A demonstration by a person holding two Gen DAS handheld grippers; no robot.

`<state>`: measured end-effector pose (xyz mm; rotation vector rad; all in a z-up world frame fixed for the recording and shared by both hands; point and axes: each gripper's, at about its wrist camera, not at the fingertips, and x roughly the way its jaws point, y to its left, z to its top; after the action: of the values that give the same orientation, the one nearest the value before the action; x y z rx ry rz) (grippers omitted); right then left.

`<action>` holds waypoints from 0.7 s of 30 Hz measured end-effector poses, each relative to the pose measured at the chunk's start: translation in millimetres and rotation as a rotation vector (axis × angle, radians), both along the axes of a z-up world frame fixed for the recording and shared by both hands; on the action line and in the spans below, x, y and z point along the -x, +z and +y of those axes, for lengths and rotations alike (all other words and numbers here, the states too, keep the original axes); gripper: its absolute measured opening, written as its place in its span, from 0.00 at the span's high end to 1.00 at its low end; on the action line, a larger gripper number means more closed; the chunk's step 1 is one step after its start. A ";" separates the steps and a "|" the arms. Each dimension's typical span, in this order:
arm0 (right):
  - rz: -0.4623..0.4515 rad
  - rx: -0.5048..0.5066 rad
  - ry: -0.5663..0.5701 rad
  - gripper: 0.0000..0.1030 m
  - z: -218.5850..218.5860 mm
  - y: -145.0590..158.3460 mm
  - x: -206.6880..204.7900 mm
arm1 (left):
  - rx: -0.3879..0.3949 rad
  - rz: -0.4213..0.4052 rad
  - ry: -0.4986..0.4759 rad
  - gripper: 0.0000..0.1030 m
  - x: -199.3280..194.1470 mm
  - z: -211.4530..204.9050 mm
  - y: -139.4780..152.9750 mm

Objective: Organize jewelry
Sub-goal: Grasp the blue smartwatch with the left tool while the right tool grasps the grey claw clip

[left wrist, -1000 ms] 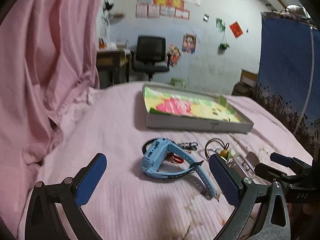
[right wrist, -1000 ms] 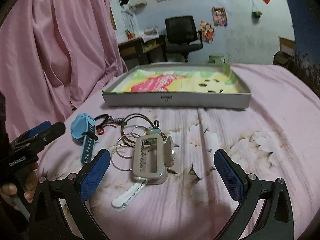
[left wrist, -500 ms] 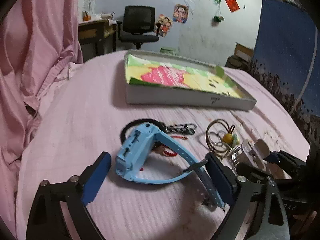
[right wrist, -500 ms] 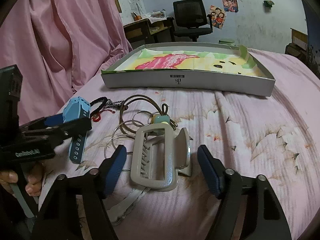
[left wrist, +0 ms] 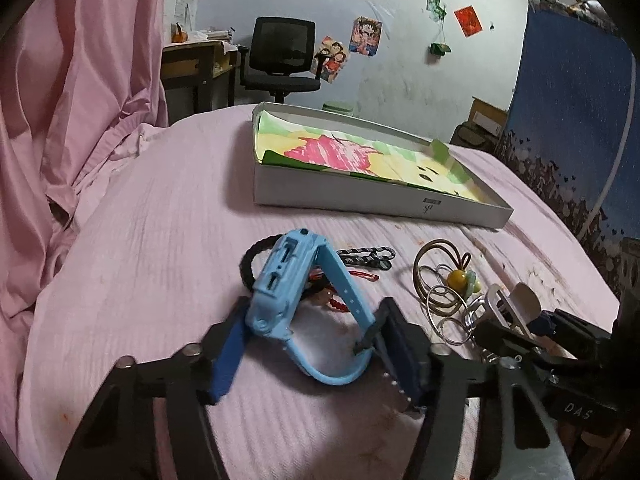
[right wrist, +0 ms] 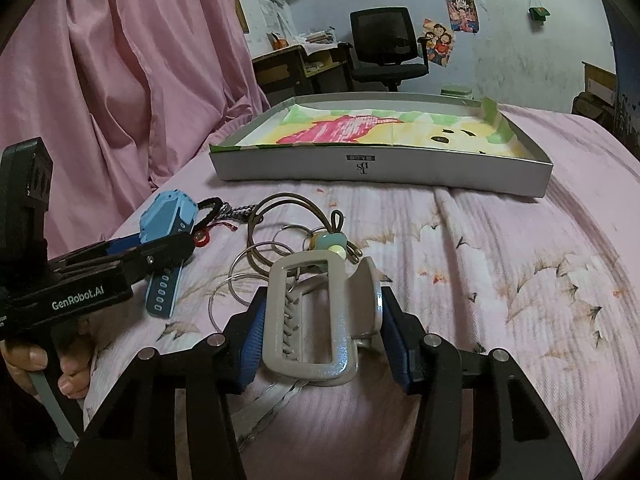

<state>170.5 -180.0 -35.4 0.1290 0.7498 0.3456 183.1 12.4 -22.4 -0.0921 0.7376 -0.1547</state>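
Observation:
A sky-blue kids' watch [left wrist: 280,288] lies on the pink bedsheet. My left gripper [left wrist: 312,356] is shut on it, one pad against the watch body and the other against the strap; from the right wrist view the watch [right wrist: 168,216] sits at the tips of that gripper [right wrist: 160,248]. My right gripper [right wrist: 322,344] is shut on a beige hair claw clip [right wrist: 308,312], pads pressing both its sides. Metal rings [right wrist: 256,256] and a beaded hair tie [right wrist: 328,240] lie touching the clip. A shallow white box [right wrist: 380,168] with a colourful drawing inside stands behind.
A black braided bracelet [left wrist: 256,256] and a red cord [left wrist: 340,304] lie under the watch. Pink curtain [left wrist: 60,100] hangs at the left, a blue panel [left wrist: 572,120] at the right. A hand [right wrist: 28,360] holds the left gripper's handle. An office chair [left wrist: 280,60] stands beyond the bed.
Both grippers moved forward and down onto the bed and narrowed from wide open. The left one closed onto the blue watch, the right one onto the hair claw clip.

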 end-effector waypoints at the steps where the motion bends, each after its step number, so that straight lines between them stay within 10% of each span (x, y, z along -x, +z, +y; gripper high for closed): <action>1: 0.004 0.003 0.000 0.54 0.5 -0.4 -0.2 | 0.008 -0.005 0.000 0.52 1.1 0.8 -0.5; 7: 0.015 -0.002 -0.009 0.55 -1.6 -3.9 0.4 | 0.074 -0.017 -0.022 0.71 7.1 7.1 -3.7; 21: -0.106 -0.056 -0.010 0.56 -8.5 10.4 32.3 | 0.097 -0.156 0.004 0.75 58.0 11.0 2.4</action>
<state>138.2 -188.5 -25.0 0.1660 0.6349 0.3611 125.1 23.4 -20.0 -0.1720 0.5743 -0.1913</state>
